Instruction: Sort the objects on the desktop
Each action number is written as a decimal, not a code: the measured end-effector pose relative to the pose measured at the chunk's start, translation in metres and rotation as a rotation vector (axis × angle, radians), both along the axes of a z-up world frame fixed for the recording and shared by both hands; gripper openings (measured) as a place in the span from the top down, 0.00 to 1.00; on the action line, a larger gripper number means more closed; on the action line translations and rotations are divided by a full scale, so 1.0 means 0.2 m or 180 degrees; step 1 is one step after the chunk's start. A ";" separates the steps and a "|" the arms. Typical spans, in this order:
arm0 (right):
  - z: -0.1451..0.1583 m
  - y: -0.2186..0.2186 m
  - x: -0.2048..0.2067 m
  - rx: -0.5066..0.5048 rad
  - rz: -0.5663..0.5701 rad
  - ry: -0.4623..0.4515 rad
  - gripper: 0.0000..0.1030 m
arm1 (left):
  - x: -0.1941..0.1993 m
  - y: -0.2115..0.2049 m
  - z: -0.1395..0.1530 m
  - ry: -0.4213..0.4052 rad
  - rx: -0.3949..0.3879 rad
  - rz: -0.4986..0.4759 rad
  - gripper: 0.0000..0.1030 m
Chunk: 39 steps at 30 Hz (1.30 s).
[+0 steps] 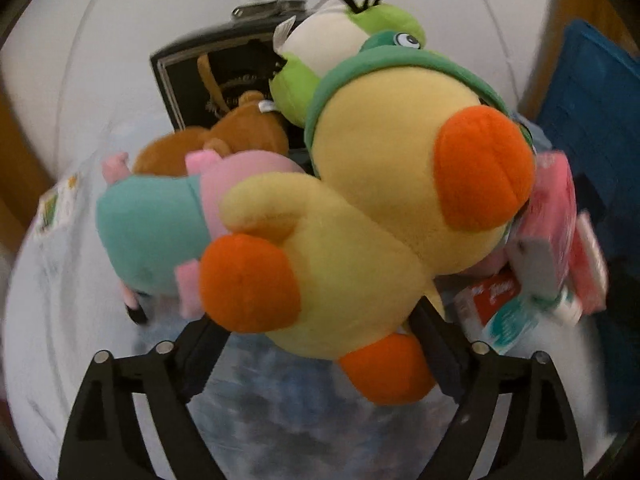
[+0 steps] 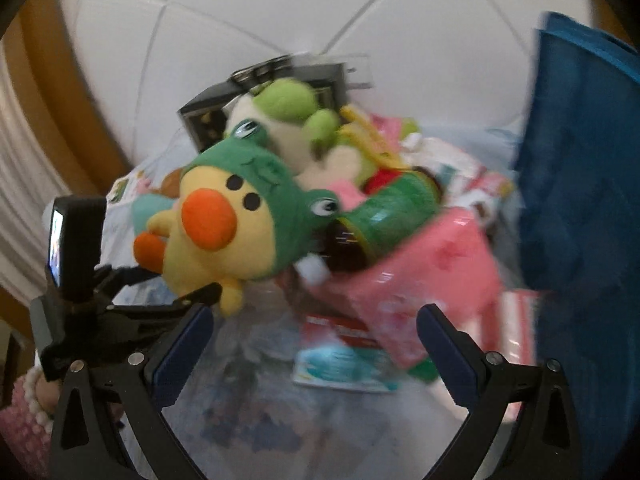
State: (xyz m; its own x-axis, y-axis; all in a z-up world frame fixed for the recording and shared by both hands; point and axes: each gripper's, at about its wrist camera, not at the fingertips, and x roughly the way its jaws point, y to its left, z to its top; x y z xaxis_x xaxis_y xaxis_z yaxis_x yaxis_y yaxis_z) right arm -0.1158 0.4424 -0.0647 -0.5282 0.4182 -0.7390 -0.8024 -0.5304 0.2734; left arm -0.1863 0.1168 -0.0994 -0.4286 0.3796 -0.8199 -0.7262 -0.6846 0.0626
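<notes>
My left gripper (image 1: 316, 340) is shut on the lower body of a yellow duck plush (image 1: 360, 216) with a green frog hood and orange beak and feet, and holds it above the pile. The duck (image 2: 224, 236) and the left gripper (image 2: 176, 292) also show at the left of the right wrist view. My right gripper (image 2: 316, 344) is open and empty, over a pink packet (image 2: 424, 268) and a red and teal package (image 2: 344, 356). A pink and teal plush (image 1: 160, 224), a brown bear plush (image 1: 224, 140) and a green plush (image 1: 332, 56) lie behind the duck.
A dark box (image 1: 212, 72) stands at the back of the pile. A blue bin (image 2: 584, 200) stands at the right. A green cylinder (image 2: 392, 212) and small packets lie in the pile. White floor tiles (image 2: 280, 12) lie beyond.
</notes>
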 end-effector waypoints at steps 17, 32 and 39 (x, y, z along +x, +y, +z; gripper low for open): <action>-0.14 0.07 -0.47 0.0203 0.0403 -0.0438 0.00 | -0.09 -0.09 -0.09 -0.0508 0.0228 0.0036 0.05; -0.13 0.12 -0.43 0.0076 0.0493 -0.0274 0.23 | 0.02 -0.03 -0.05 -0.0387 0.0206 -0.0152 0.29; -0.08 0.02 -0.36 0.0047 0.0494 -0.0113 0.69 | 0.09 -0.13 0.09 -0.0046 0.0139 -0.0136 0.29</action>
State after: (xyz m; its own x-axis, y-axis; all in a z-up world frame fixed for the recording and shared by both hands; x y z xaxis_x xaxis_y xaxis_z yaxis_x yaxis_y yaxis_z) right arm -0.1876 0.4459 -0.0812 -0.5611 0.3444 -0.7527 -0.7195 -0.6525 0.2377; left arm -0.1683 0.0910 -0.0806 -0.3994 0.4329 -0.8081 -0.7554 -0.6549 0.0226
